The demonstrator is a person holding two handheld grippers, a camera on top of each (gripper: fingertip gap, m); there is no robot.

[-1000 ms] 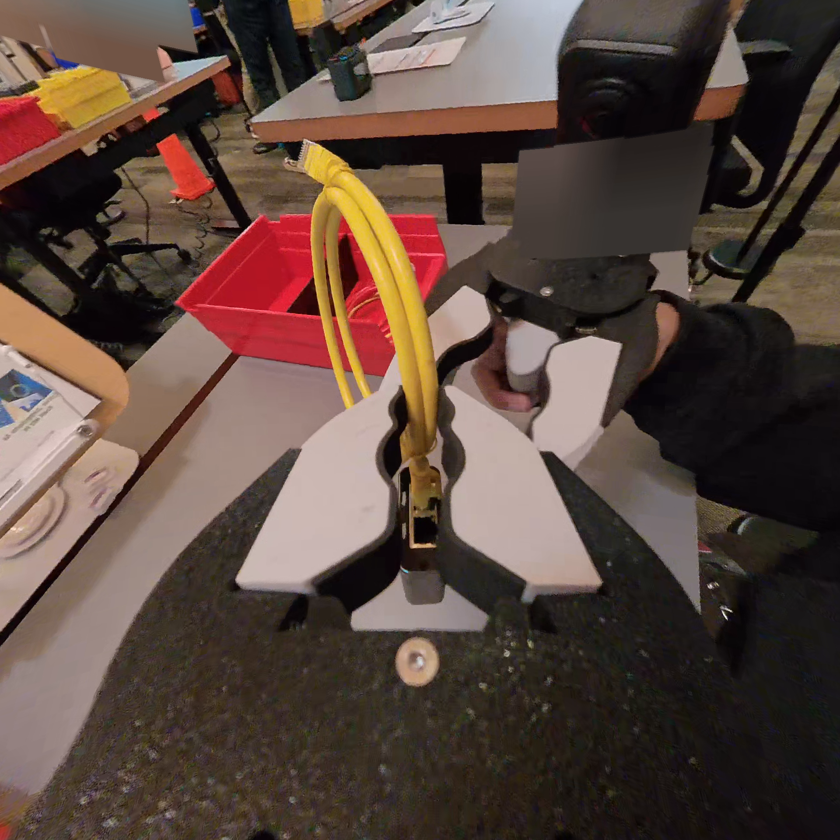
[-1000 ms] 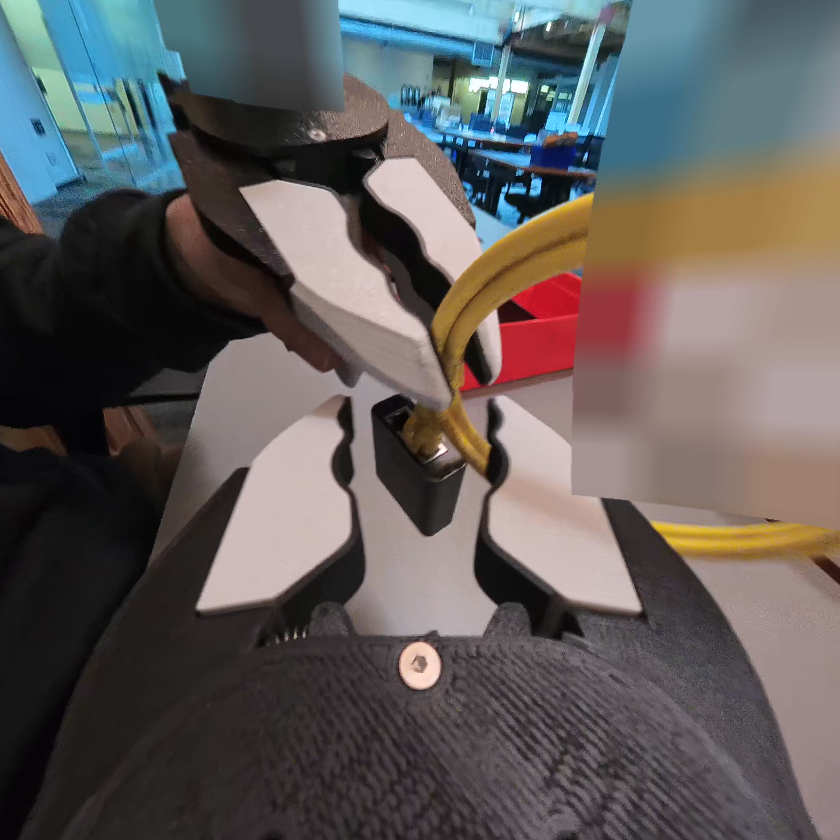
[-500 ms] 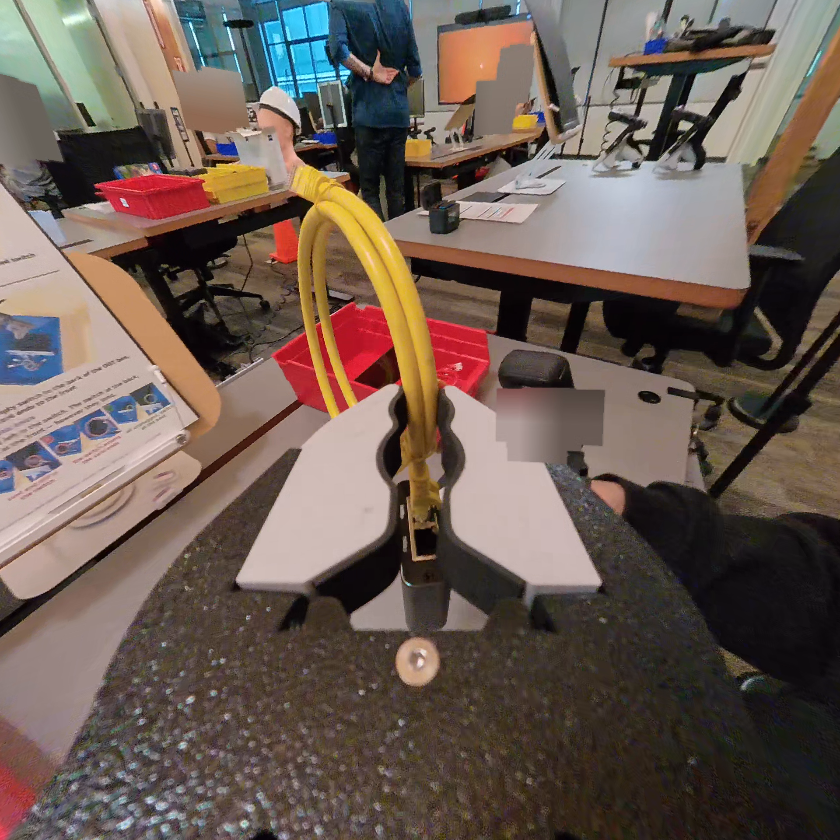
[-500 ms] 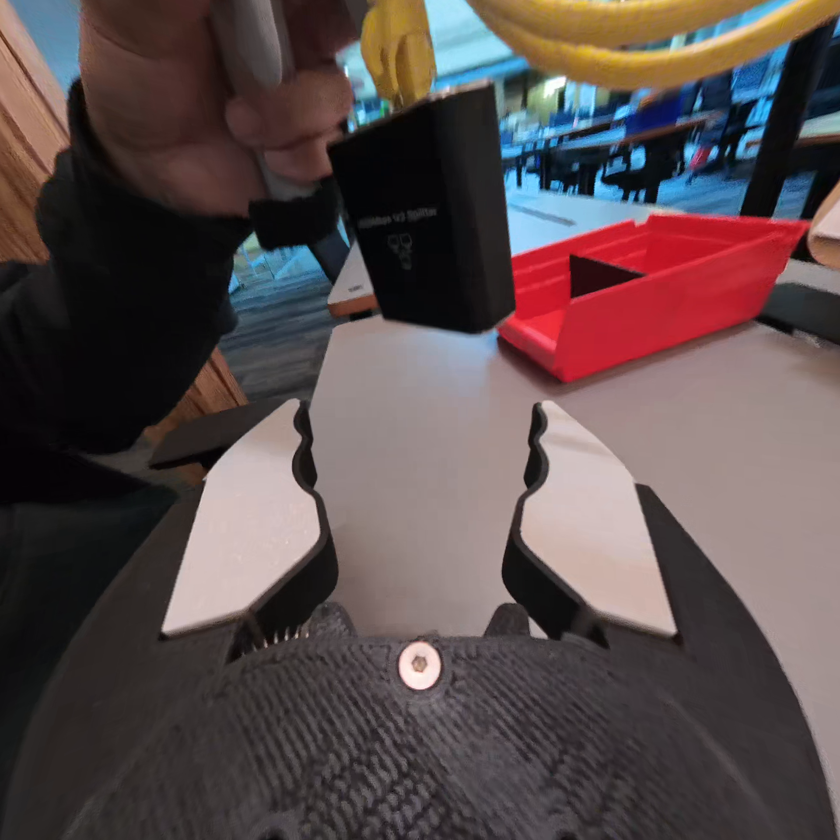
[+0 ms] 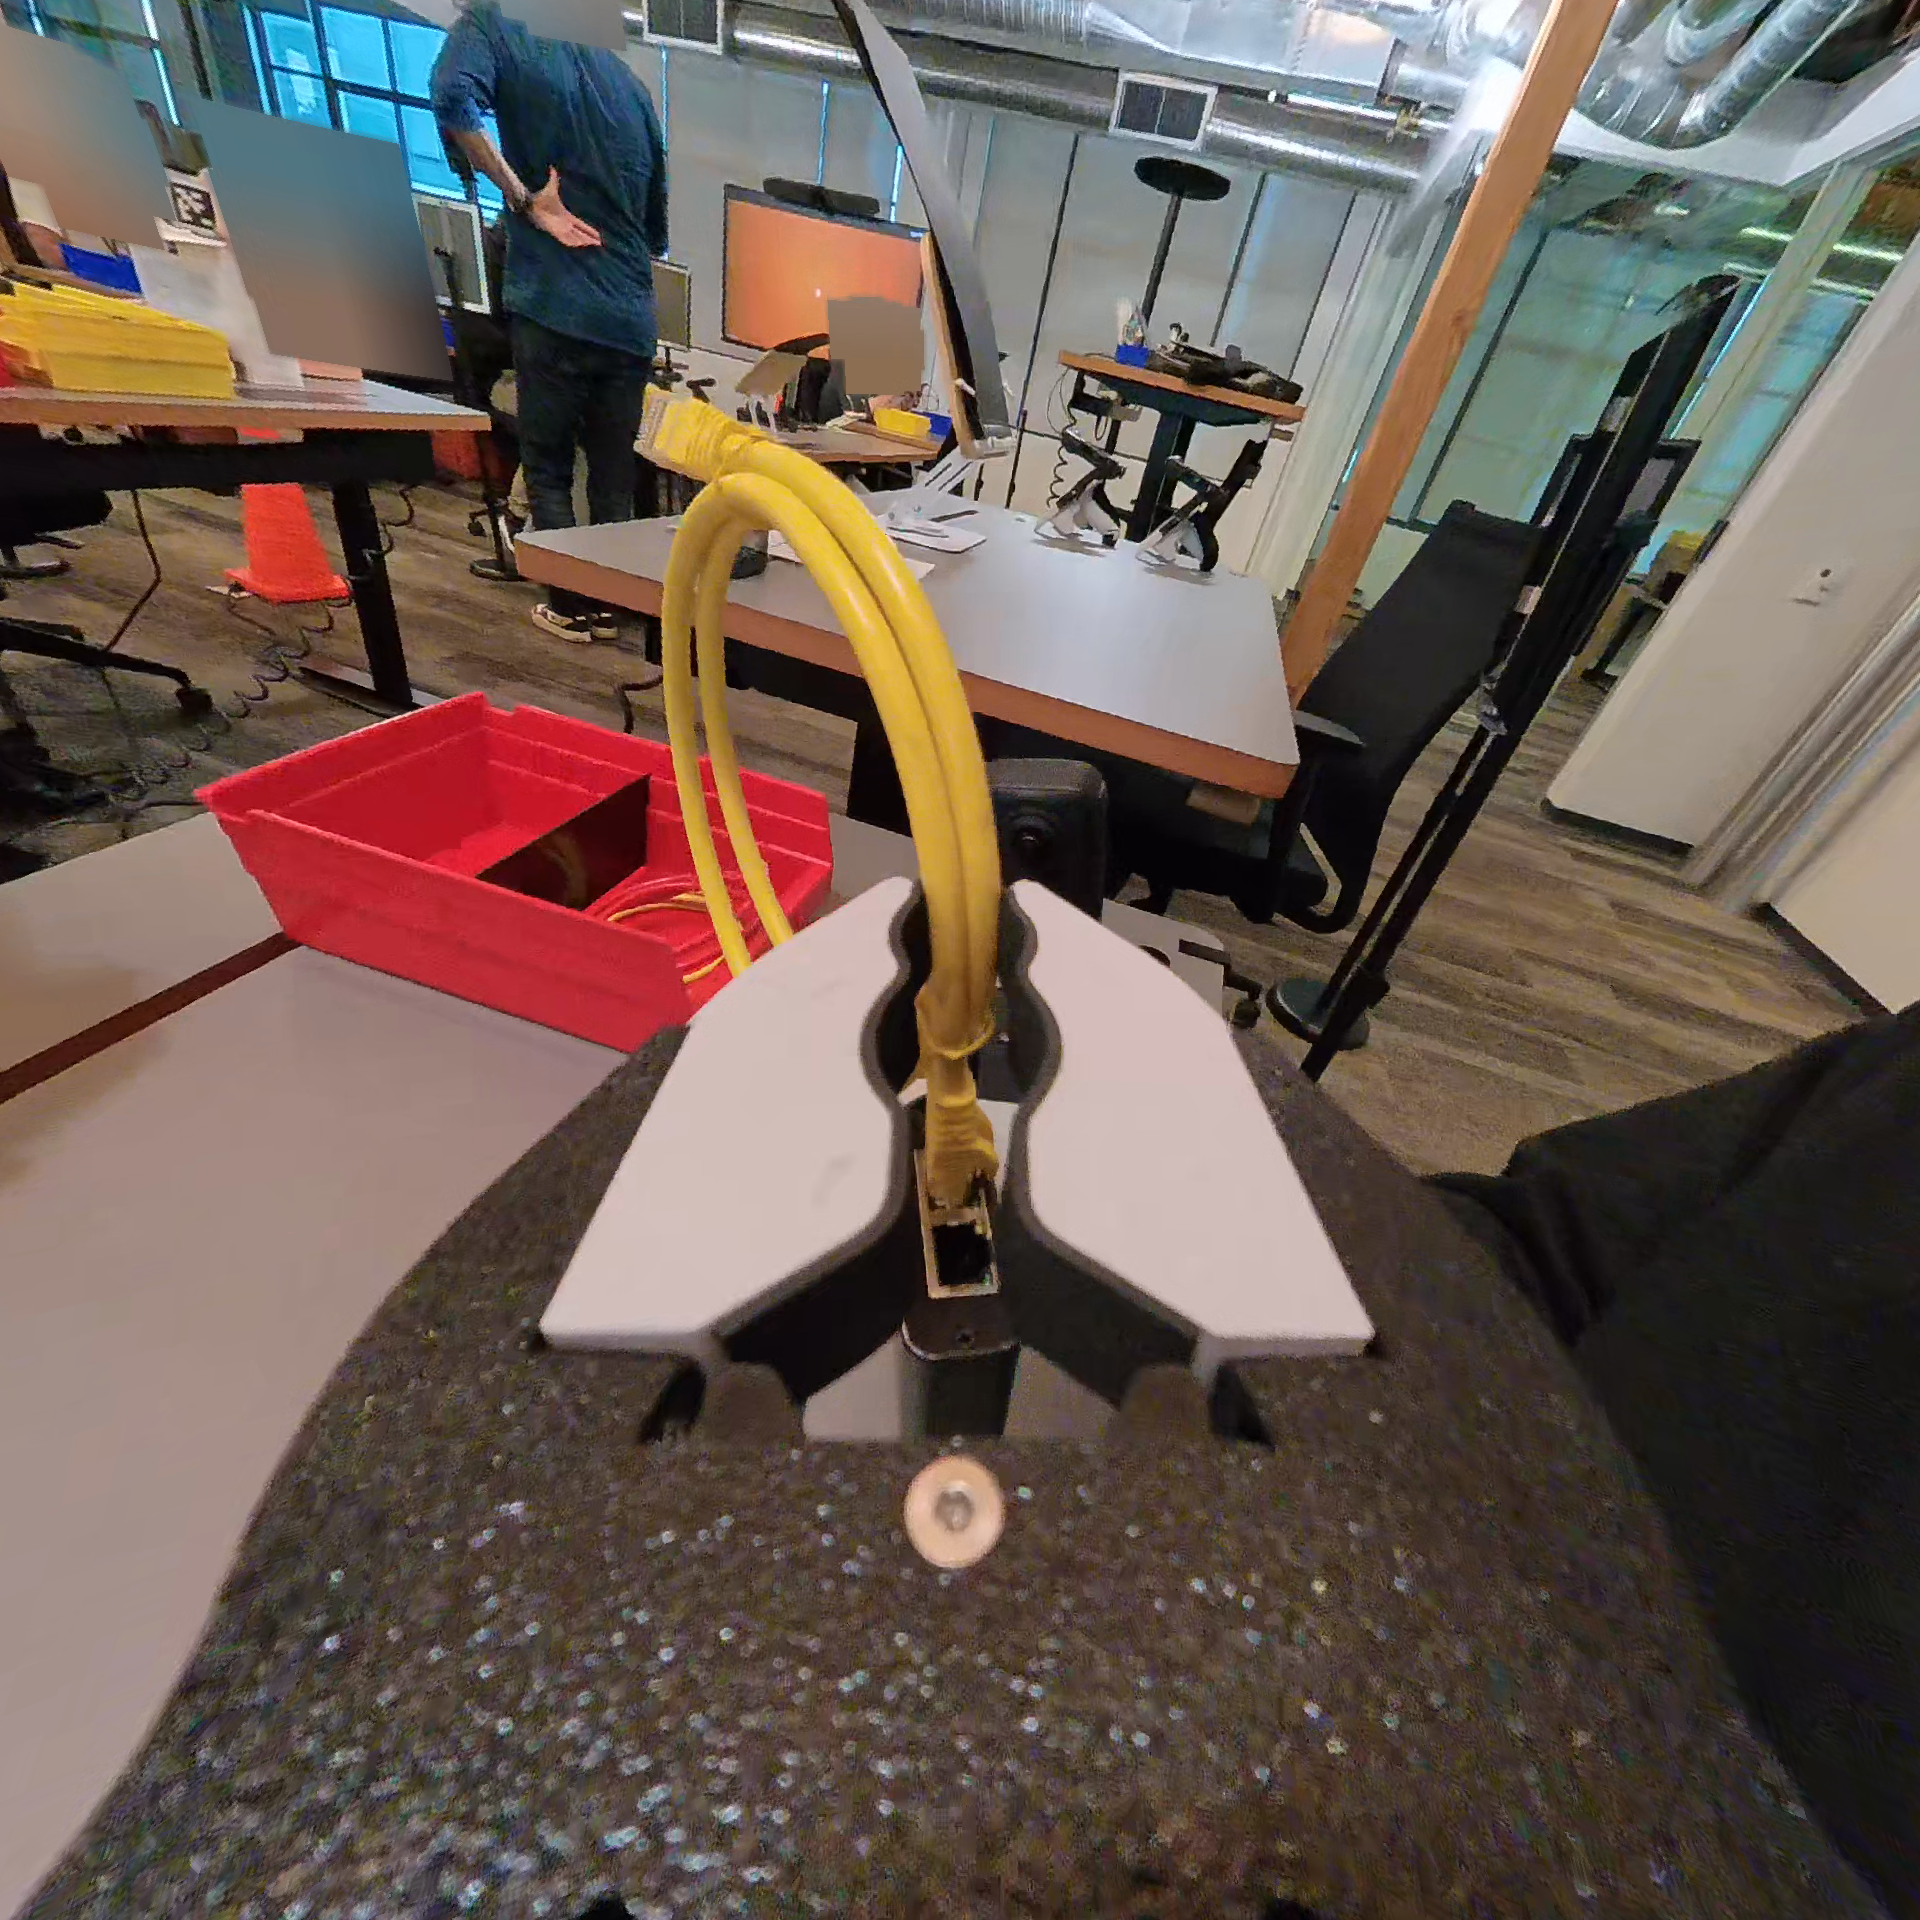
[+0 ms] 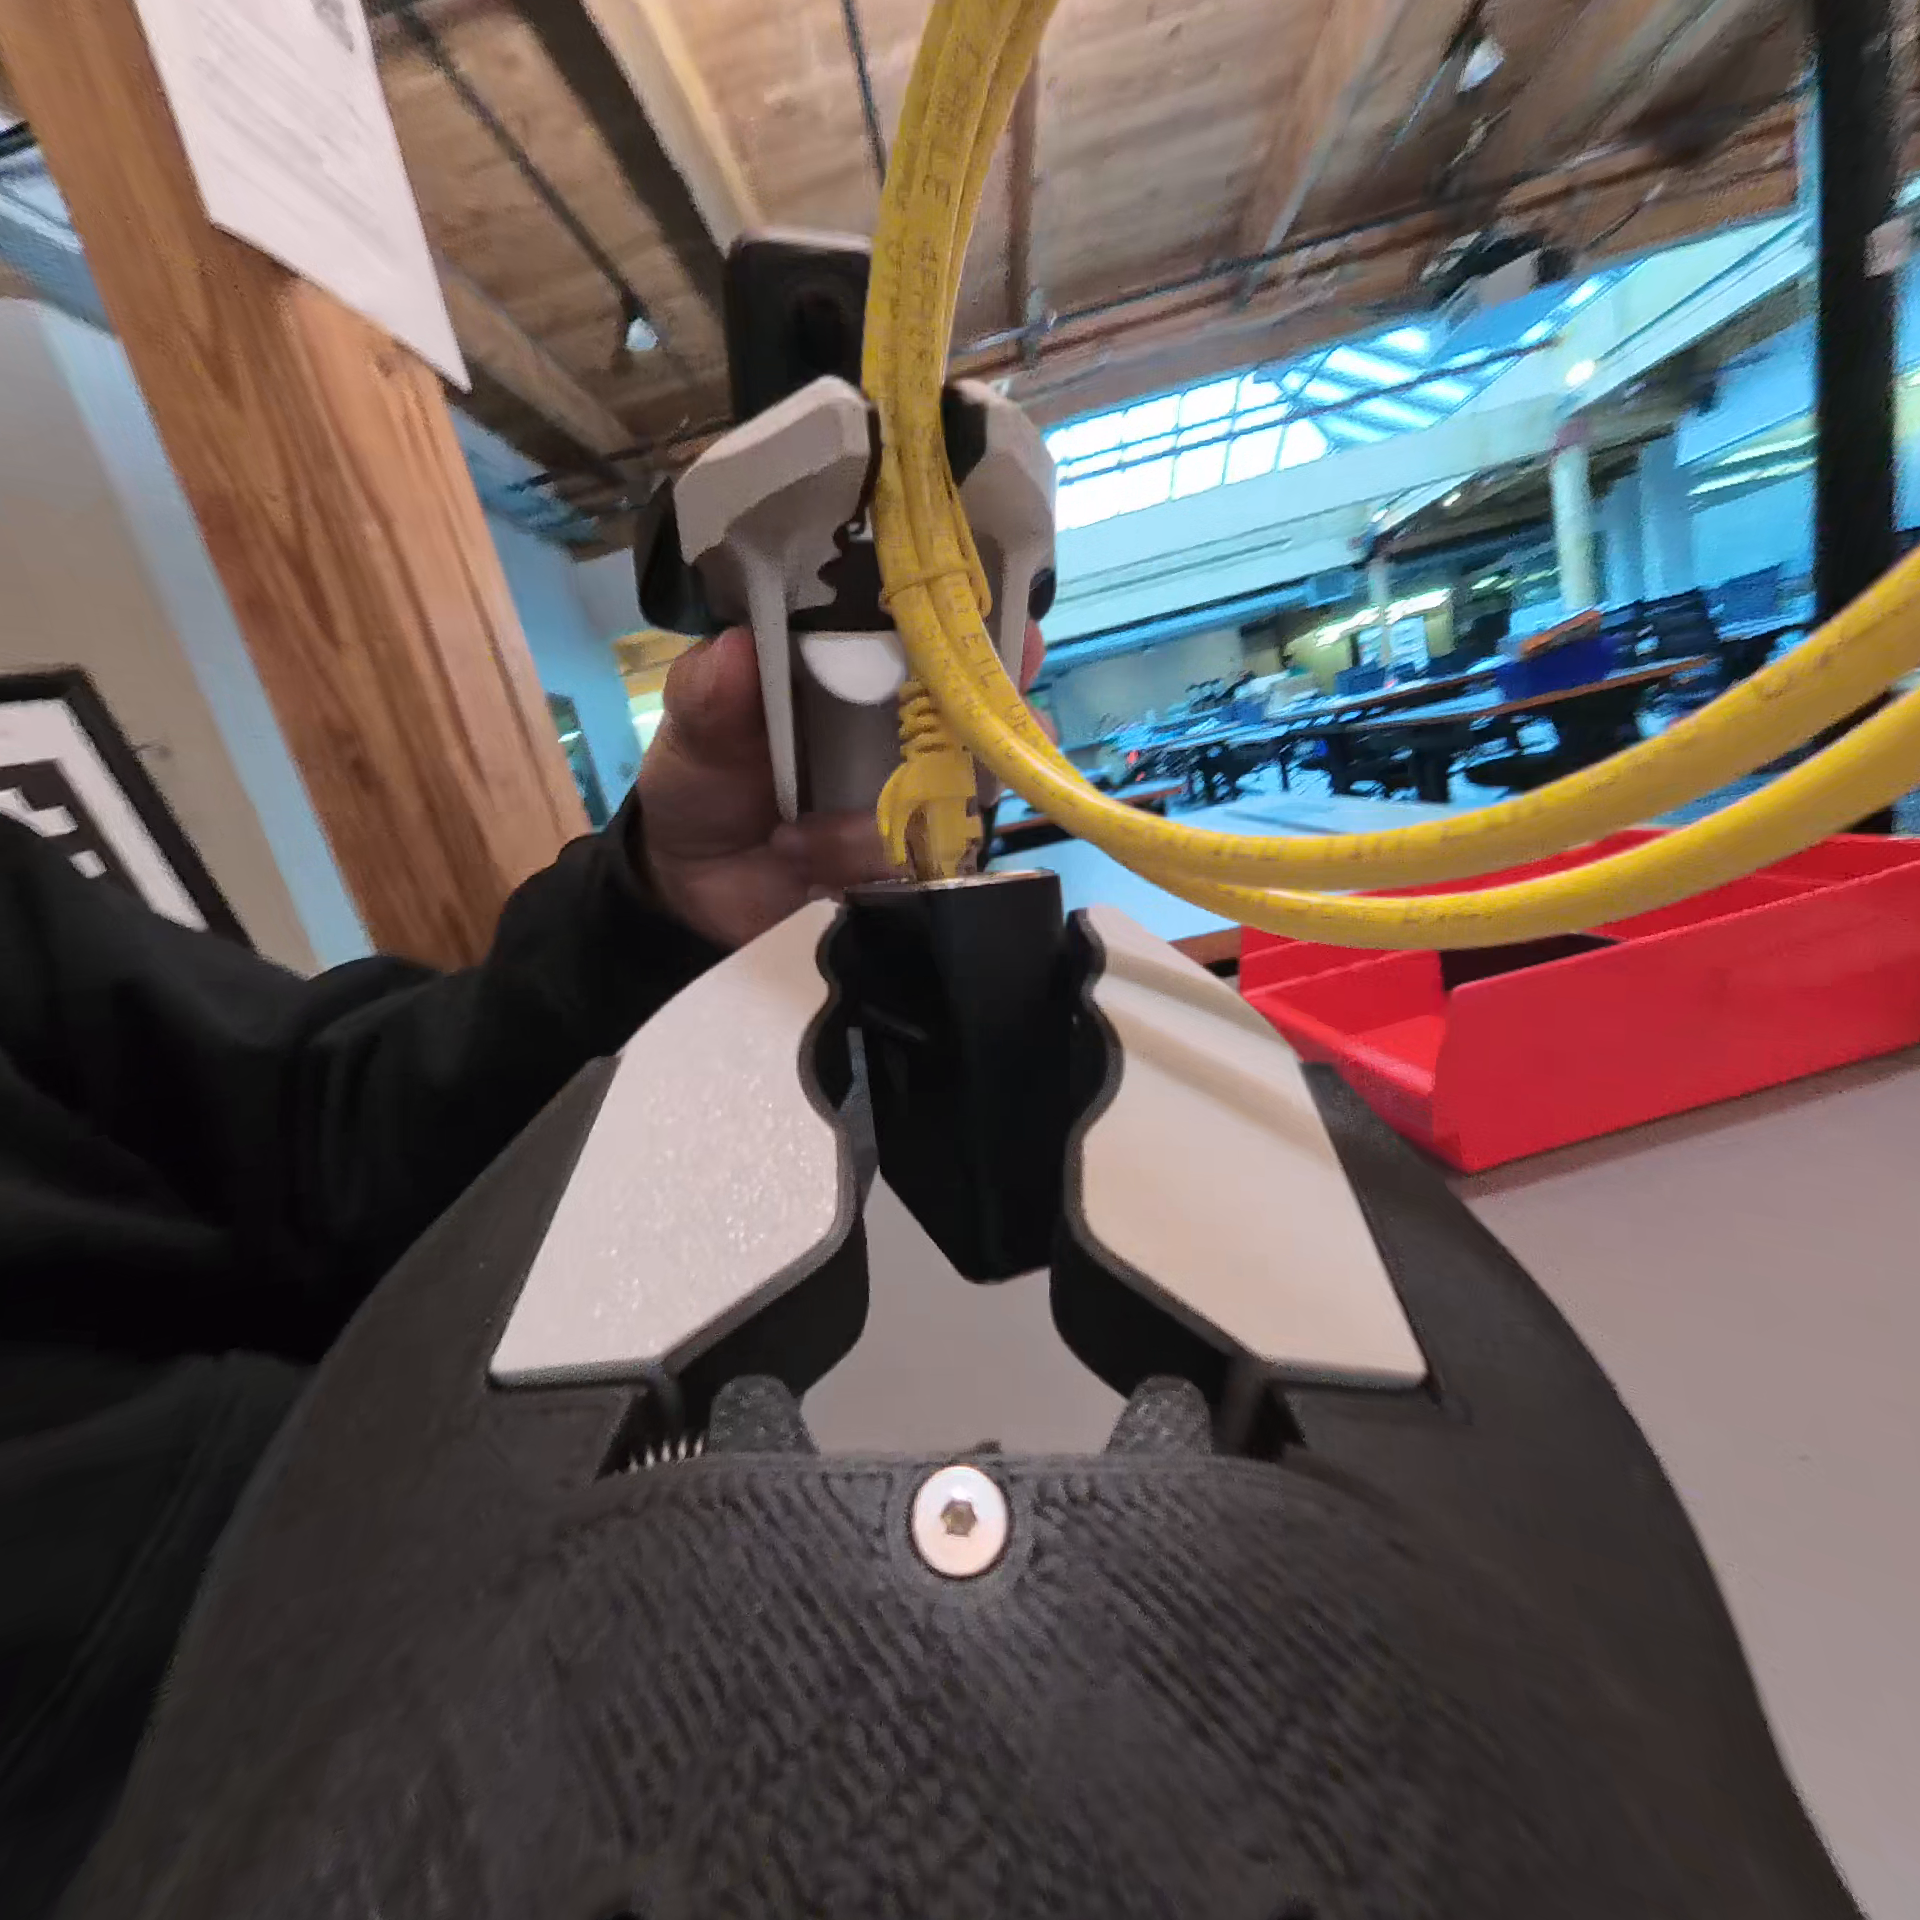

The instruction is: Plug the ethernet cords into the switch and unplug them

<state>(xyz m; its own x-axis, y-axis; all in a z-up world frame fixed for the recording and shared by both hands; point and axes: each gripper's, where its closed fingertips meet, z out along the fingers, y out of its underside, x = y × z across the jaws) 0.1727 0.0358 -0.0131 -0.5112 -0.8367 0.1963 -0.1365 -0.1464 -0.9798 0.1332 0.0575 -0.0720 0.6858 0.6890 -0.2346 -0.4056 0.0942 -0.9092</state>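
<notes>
Now the right hand-held gripper [image 6: 961, 1049] has its fingers pressed against the sides of the black switch [image 6: 961, 1081] at the centre of the right wrist view; half a second ago they stood spread with the switch hanging above them, untouched. The left hand-held gripper [image 5: 956, 1049] remains pinched on the yellow ethernet cord [image 5: 914, 707] just above its plug [image 5: 958, 1143], which sits in one port of the switch; the port beside it, lower in the left wrist view, is bare. With both ends now held, the pair looks set to pull plug and switch apart, so the unplugging step seems at hand. The cord arches to the upper middle of the left wrist view, where its free plug [image 5: 675, 426] sticks out, and another run trails toward the red bin [image 5: 436, 862] on the tabletop [image 5: 208, 1195] at the left. Whether the plug's latch tab is pressed is too small to tell. Most of the switch's body is hidden between the fingers in the left wrist view.
</notes>
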